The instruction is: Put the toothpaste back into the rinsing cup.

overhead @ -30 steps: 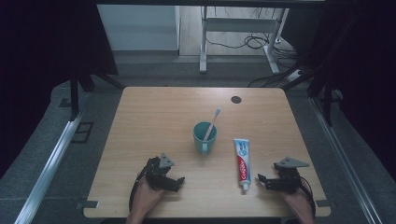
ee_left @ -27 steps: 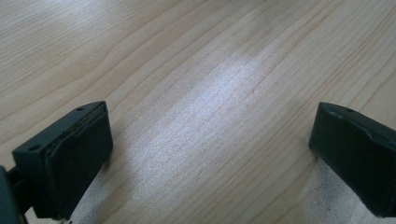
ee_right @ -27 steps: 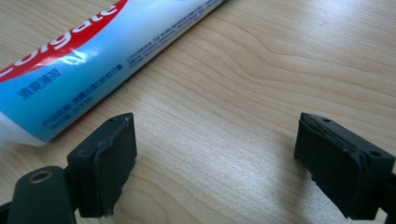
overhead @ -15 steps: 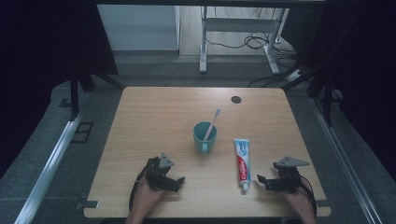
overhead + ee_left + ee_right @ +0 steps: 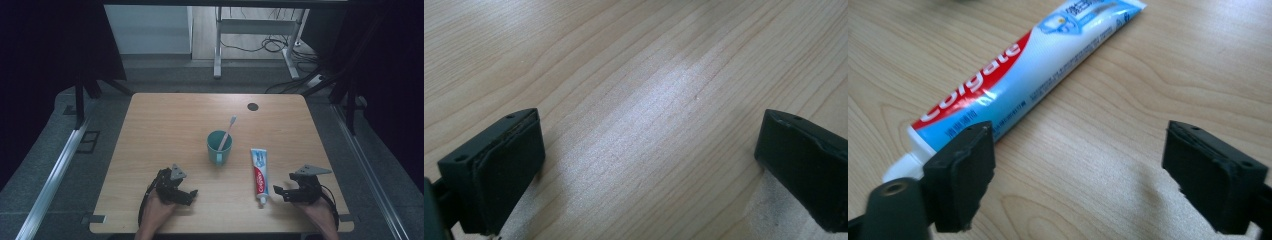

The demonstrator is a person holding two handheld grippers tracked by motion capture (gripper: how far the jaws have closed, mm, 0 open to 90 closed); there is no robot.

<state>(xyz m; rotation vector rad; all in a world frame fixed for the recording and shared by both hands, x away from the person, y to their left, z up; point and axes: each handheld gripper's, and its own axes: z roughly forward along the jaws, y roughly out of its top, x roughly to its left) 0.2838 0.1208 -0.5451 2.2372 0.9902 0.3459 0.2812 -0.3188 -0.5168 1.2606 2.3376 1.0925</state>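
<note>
Your left gripper (image 5: 184, 194) sits low at the table's (image 5: 165, 125) 7 o'clock corner, your hand (image 5: 159, 207) behind it, nose angled toward 3 o'clock. In the left gripper view its jaws stand wide apart over bare wood, nothing between them.

Your right gripper (image 5: 280, 192) rests at the 5 o'clock corner, grey plate on top, nose pointing toward 9 o'clock, your hand (image 5: 316, 210) gripping from behind. In the right gripper view its jaws are spread wide and hold nothing; one jaw sits just beside the cap end of the toothpaste tube (image 5: 1018, 75), and whether it touches the tube is hard to tell from here.

The toothpaste tube (image 5: 259, 169) lies flat, long axis running 12 to 6 o'clock, white cap toward you. Red band with white lettering near the cap, blue and white print toward the crimped far end.

Teal mug (image 5: 219, 146) stands upright near table centre, just at the tube's 10 o'clock, apart from it. A toothbrush (image 5: 227, 132) leans in it, head tipped toward 1 o'clock.

Small dark round spot (image 5: 253, 106) on the table at 1 o'clock, near the far edge.
</note>
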